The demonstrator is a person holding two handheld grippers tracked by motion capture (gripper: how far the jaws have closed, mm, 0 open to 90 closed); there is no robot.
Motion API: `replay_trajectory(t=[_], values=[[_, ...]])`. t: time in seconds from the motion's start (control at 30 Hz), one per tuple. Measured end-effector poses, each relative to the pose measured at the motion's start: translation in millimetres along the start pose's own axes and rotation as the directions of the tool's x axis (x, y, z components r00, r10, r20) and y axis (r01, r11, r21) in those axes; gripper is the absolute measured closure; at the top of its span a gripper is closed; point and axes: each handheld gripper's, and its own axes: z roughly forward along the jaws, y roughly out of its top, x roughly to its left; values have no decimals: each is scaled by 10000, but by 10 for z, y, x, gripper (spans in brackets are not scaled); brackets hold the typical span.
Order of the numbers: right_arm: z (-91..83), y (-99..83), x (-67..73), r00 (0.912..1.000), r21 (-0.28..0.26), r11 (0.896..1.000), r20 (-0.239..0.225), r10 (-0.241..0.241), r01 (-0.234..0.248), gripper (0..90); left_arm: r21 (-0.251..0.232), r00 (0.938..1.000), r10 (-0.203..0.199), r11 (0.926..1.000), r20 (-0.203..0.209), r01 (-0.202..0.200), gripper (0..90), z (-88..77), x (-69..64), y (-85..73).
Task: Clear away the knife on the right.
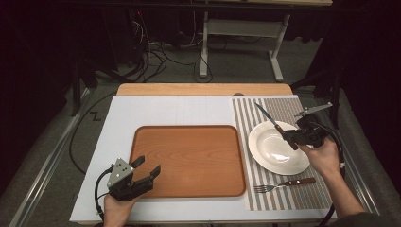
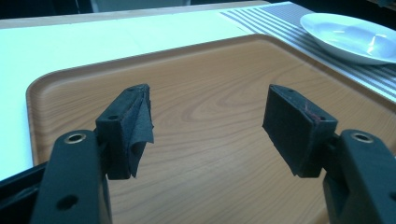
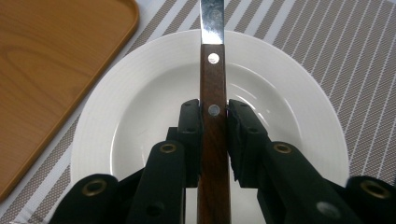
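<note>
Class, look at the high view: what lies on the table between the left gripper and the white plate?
The wooden tray lies between the left gripper and the white plate.

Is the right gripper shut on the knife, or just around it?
Shut on it: in the right gripper view, the right gripper pads press both sides of the knife handle, held above the white plate.

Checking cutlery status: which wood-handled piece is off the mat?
The knife, held in the right tool over the plate; the fork lies on the mat.

Knife (image 3: 214, 88) blade tip cut off by top edge.
</note>
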Motion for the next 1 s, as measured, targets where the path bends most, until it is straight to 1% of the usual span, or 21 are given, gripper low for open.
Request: replay_trajectory(t=[0.07,0.17,0.23,0.3,0.37,0.43,0.6,0.73,0.87,0.93,0.97,1.0], values=[[-8,-14,58,9999,-45,9999,-40,-92,92,772,-1,10000,-15,10000,14,15,332,0,5,0],[-9,-29,159,9995,-35,9995,-91,-307,306,772,-87,9999,-143,9999,85,144,332,-3,15,5],[-24,-33,225,9989,-94,9991,-190,-419,418,772,-117,9996,-239,9996,157,241,332,-4,19,5],[-53,-30,290,9980,-130,9983,-276,-568,565,773,-97,9995,-293,9995,131,294,332,3,19,2],[-68,-29,356,9970,-151,9976,-347,-688,683,772,-82,9996,-271,9996,110,272,333,1,17,3],[-63,-33,421,9956,-180,9969,-518,-775,767,772,-136,9996,-242,9996,115,244,332,-11,12,3],[20,-6,573,9910,-31,9947,-860,-1025,1026,772,-121,9996,-234,9996,150,236,332,-7,26,4],[90,17,715,9847,22,9907,-1097,-1352,1362,772,-115,9997,-164,9998,176,166,333,-5,19,9],[128,-5,848,9800,-56,9875,-1227,-1569,1574,772,-129,9998,-153,9998,150,155,333,-7,10,3],[145,-23,901,9777,-51,9851,-1217,-1710,1717,772,-104,9998,-174,9998,119,175,333,-1,13,4],[149,-34,930,9783,-17,9857,-1217,-1674,1685,772,-117,9998,-179,9998,109,181,332,-3,13,4],[157,-43,947,9765,-41,9846,-1272,-1740,1749,772,-111,9998,-169,9998,115,170,333,-6,13,4]])
